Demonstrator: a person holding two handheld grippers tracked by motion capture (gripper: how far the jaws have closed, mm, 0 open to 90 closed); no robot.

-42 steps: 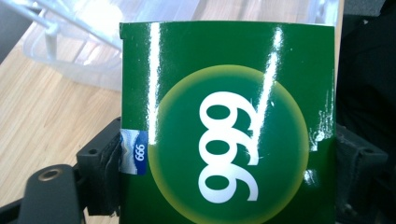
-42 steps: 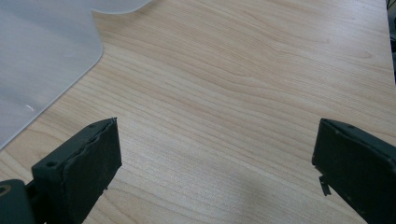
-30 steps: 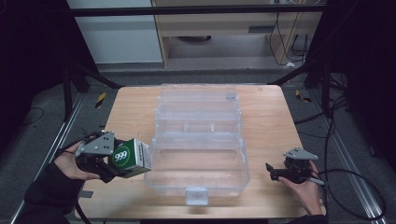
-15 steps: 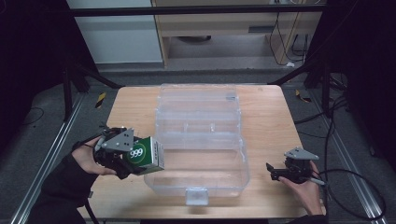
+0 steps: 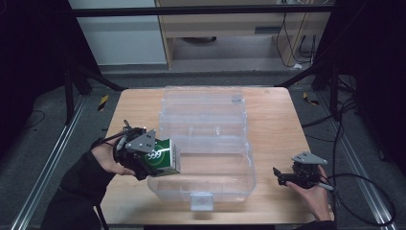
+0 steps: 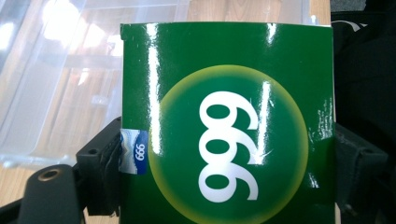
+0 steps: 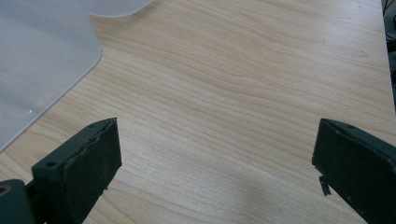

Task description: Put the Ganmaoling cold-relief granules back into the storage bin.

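Observation:
A glossy green box [image 5: 163,156] marked "999" in white on a yellow-ringed disc is clamped in my left gripper [image 5: 143,158], which is shut on it. In the left gripper view the green box [image 6: 229,126] stands between both black jaws. The box hangs at the left rim of a clear plastic bin [image 5: 210,158], whose open lid [image 5: 203,103] lies flat behind it. My right gripper [image 5: 282,176] rests open near the table's front right, with bare wood between its jaws and a corner of the clear bin [image 7: 42,56] at upper left.
The wooden table [image 5: 273,120] carries the bin in its middle, with free wood on both sides. A bin latch [image 5: 201,201] sticks out at the front edge. Dark frame legs and cables surround the table on the floor.
My left gripper has carried the green box to the right and slightly forward, from beside the bin to over its left rim. The right gripper has stayed still.

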